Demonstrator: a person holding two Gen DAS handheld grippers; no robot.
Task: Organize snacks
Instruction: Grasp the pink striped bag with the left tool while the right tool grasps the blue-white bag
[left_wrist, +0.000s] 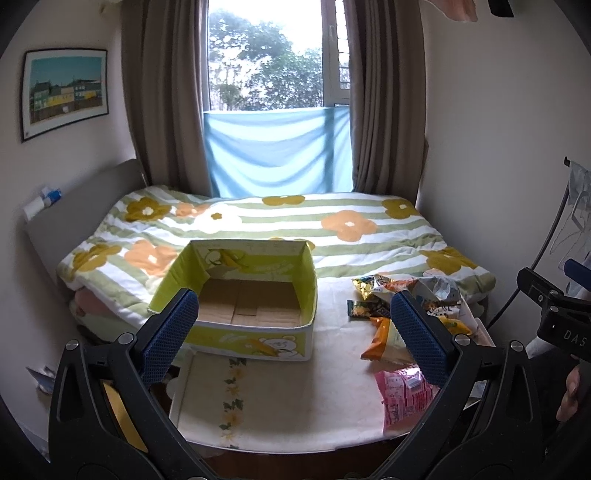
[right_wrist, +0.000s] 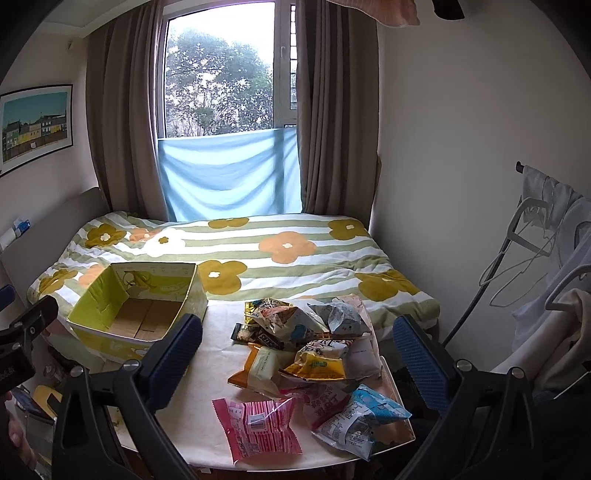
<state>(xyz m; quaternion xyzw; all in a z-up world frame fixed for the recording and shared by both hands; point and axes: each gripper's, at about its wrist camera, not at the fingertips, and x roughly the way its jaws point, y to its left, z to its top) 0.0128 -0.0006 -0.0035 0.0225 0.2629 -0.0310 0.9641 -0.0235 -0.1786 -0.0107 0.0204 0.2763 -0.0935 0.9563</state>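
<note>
An open yellow-green cardboard box stands empty on the left of the white table; it also shows in the right wrist view. A pile of snack packets lies on the table's right part, with a pink striped packet and a blue-white packet nearest. In the left wrist view the pile and pink packet sit at right. My left gripper is open and empty above the table, in front of the box. My right gripper is open and empty above the pile.
A bed with a flowered green-striped quilt lies behind the table, under a curtained window. A clothes rack with hangers stands at right. The right gripper's body shows at the left view's right edge.
</note>
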